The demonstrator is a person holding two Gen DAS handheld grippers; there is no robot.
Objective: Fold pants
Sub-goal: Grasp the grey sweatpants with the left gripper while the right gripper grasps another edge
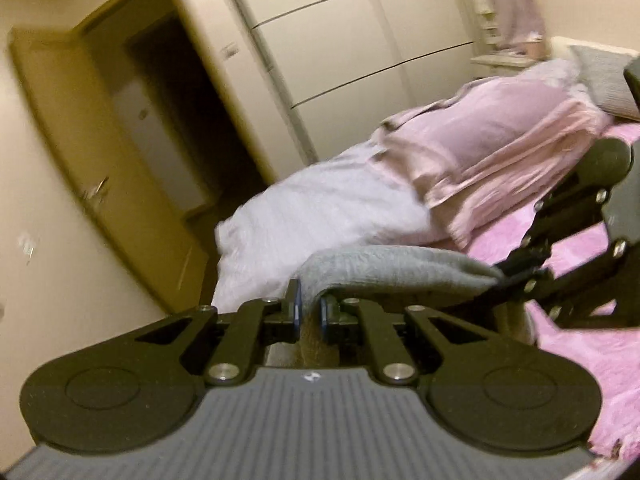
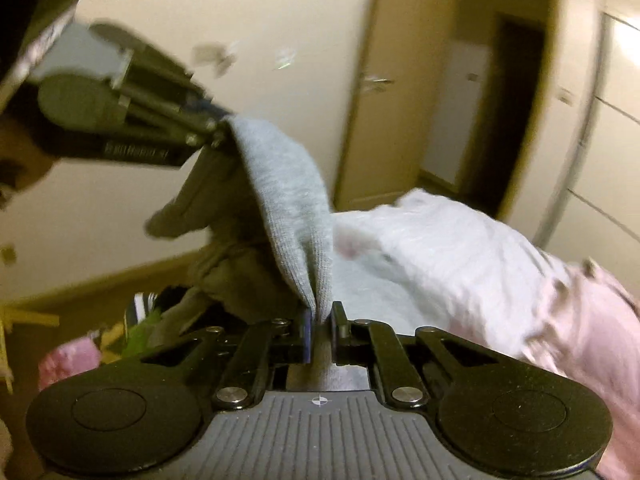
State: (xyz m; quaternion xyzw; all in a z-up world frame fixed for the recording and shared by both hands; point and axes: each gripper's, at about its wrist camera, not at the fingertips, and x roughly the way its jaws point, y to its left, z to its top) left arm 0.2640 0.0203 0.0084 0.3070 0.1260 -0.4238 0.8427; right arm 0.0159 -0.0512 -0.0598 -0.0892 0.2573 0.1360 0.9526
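Grey knit pants [image 1: 384, 270] hang stretched between both grippers above a bed. In the left wrist view my left gripper [image 1: 310, 312] is shut on one edge of the fabric, and the right gripper [image 1: 516, 270] pinches the far end at the right. Seen from the right wrist, my right gripper [image 2: 322, 324] is shut on a fold of the grey pants [image 2: 288, 196]. From there the cloth rises to the left gripper [image 2: 218, 126] at the upper left. The lower part of the pants droops in shadow below.
The bed has a pink cover [image 1: 572, 344], a white blanket [image 1: 320, 216] and a pale pink garment [image 1: 500, 148] heaped on it. A wardrobe [image 1: 360, 40] and an open doorway [image 1: 180, 120] stand behind. Coloured clothes [image 2: 120, 336] lie low at the left.
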